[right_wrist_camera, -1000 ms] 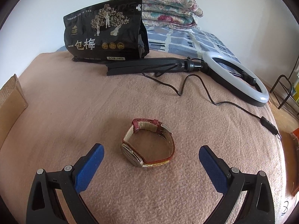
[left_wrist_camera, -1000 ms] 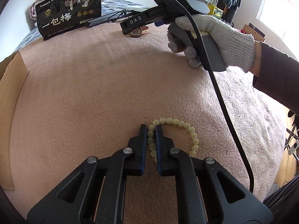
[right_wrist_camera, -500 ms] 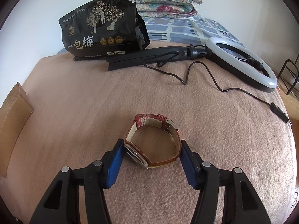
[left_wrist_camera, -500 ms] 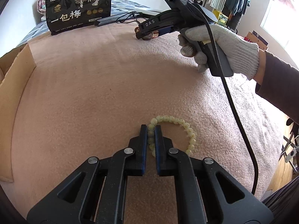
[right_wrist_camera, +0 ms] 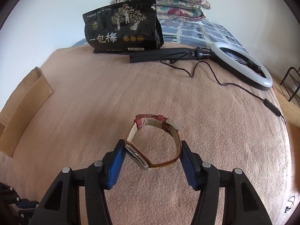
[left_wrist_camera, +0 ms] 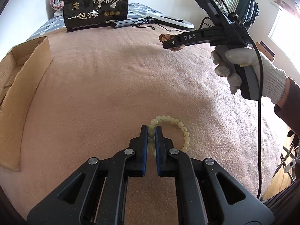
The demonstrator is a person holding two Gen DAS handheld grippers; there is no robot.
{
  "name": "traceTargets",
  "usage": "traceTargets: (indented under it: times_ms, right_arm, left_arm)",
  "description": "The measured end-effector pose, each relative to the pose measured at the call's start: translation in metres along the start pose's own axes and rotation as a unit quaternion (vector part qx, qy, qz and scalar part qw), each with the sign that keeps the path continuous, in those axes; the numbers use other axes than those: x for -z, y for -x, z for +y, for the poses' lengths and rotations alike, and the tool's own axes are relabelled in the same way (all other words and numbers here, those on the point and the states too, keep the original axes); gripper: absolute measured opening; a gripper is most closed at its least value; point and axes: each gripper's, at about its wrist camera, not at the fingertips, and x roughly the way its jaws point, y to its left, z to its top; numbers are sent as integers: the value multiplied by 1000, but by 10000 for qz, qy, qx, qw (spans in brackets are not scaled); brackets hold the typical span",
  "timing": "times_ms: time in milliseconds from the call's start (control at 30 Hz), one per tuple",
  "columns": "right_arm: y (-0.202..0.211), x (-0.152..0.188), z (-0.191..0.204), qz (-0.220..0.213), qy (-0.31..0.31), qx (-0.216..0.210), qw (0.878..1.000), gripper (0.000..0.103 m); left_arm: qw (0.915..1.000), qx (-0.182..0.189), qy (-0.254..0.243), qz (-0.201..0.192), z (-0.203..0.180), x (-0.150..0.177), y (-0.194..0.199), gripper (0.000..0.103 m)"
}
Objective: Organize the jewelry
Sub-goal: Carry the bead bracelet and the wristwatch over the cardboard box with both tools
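Note:
My left gripper (left_wrist_camera: 151, 131) is shut on one side of a pale green bead bracelet (left_wrist_camera: 180, 125), held a little above the pink blanket. My right gripper (right_wrist_camera: 152, 146) is shut on a red-strapped watch (right_wrist_camera: 159, 140), pads pressing both sides of the strap loop, lifted off the blanket. In the left wrist view the right gripper (left_wrist_camera: 169, 41) is raised at the upper right, held by a gloved hand, with the watch (left_wrist_camera: 165, 37) partly hidden at its tip.
An open cardboard box (left_wrist_camera: 16, 86) stands at the left edge and also shows in the right wrist view (right_wrist_camera: 24, 101). A black snack bag (right_wrist_camera: 121, 30), a ring light (right_wrist_camera: 243, 65) with its cable and folded bedding (right_wrist_camera: 163, 3) lie at the back.
My right gripper closed on the watch and lifted it off the blanket. My left gripper stayed shut on the bracelet and rose, tilting toward the box side.

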Motion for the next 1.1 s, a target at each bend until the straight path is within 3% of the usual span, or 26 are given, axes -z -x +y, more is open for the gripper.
traceTargets:
  times_ms: [567,1100]
  right_arm:
    - [43,17,30,-181,110,-178,9996,59]
    - [64,-9,94,-383,486,-449,9971,59]
  left_arm:
    - [9980,-373,126,-498,32,-9,47,5]
    - [9859,-883,683,-1244,123,-33,111,5]
